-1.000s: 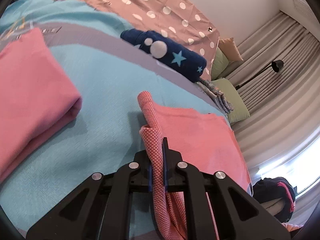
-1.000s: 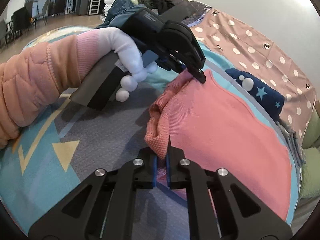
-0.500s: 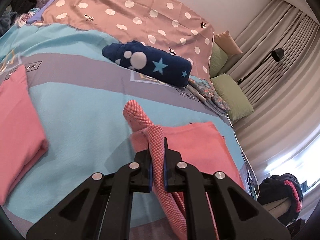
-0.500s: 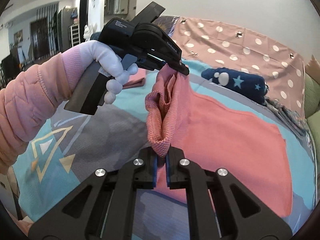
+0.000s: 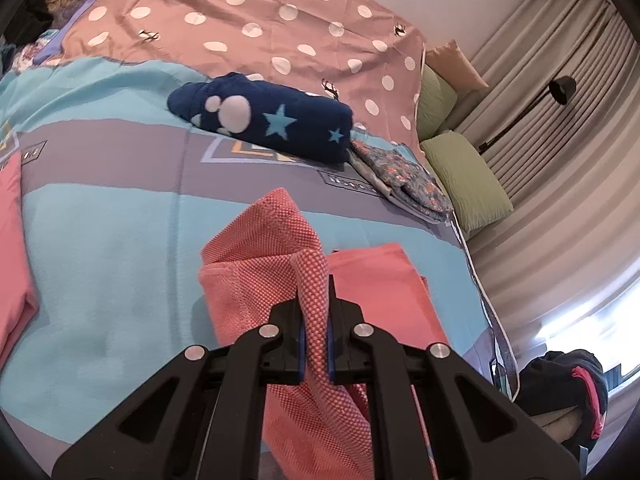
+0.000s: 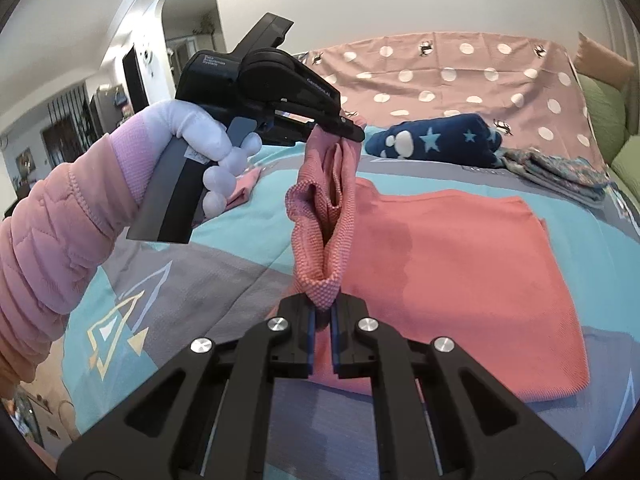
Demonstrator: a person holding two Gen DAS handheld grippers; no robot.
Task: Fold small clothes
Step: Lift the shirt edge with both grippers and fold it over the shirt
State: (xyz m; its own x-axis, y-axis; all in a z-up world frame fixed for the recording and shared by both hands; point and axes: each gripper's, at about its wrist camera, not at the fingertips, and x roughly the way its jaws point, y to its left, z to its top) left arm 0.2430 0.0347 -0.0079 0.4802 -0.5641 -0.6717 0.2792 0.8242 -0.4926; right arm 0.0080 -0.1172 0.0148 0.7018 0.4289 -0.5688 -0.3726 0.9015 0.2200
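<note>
A pink knitted garment (image 6: 460,264) lies partly flat on the bed, with its near edge lifted above the bedcover. My right gripper (image 6: 323,316) is shut on one bunched corner of that edge. My left gripper (image 5: 314,312) is shut on the other corner; it also shows in the right wrist view (image 6: 352,132), held higher up by a gloved hand. The lifted edge (image 6: 324,216) hangs in a fold between the two grippers. In the left wrist view the garment (image 5: 380,284) spreads flat beyond the fingers.
A rolled navy blanket with stars (image 5: 272,120) and a folded floral cloth (image 5: 404,176) lie further back on the bed. A folded pink garment (image 5: 12,240) lies at the left. A dotted pink cover (image 5: 256,28), green pillows (image 5: 464,180) and curtains stand behind.
Both grippers have risen from the bedcover, lifting the near edge of the pink garment. The views have tilted up and show more of the room and the far side of the bed.
</note>
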